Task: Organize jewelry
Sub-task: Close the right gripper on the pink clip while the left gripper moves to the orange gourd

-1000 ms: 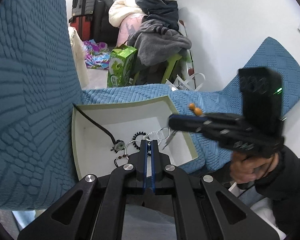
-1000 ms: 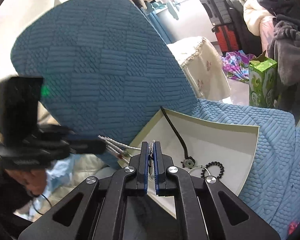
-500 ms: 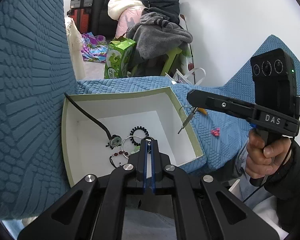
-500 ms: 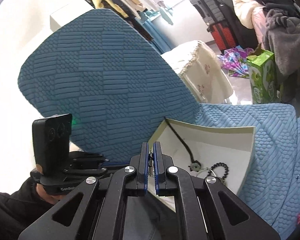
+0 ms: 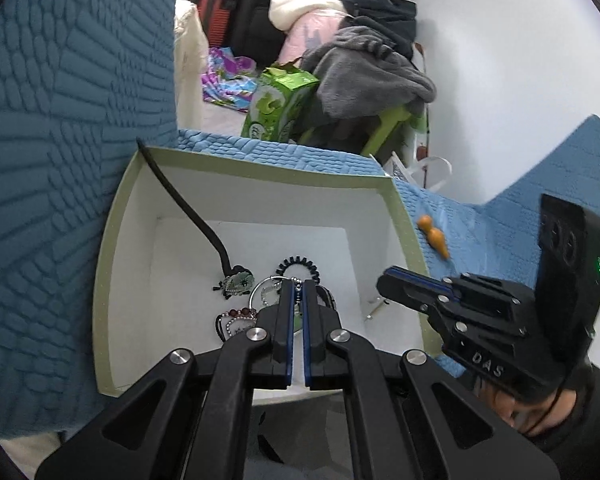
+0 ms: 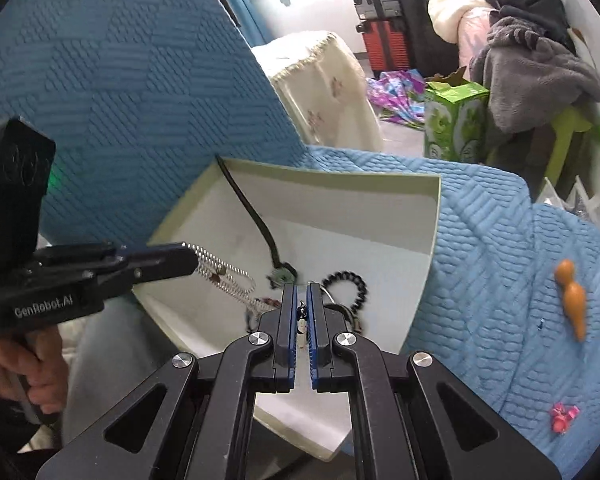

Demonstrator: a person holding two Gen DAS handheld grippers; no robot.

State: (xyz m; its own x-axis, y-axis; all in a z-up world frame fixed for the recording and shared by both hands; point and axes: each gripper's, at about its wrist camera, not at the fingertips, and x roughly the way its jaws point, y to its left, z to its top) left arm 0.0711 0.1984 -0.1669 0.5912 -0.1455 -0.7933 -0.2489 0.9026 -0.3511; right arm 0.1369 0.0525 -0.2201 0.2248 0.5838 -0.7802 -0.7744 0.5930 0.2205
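Both my hands just dropped lower over the white box (image 5: 112, 264). My left gripper (image 6: 188, 258) is clamped on a silver chain (image 6: 224, 276) that now trails onto the jewelry pile (image 5: 260, 300) inside the box. My right gripper (image 6: 301, 312) is pinched shut on a small dangly piece (image 6: 301, 316). Next up is probably letting go.

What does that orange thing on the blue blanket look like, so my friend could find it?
Start at the white box with the pale green rim sitting on the blue quilted cover. Look just outside the box, on the cover on the side away from the blue cushion. The orange piece lies there alone, smooth and shaped like a tiny bowling pin, unlike the small pink trinket nearby.
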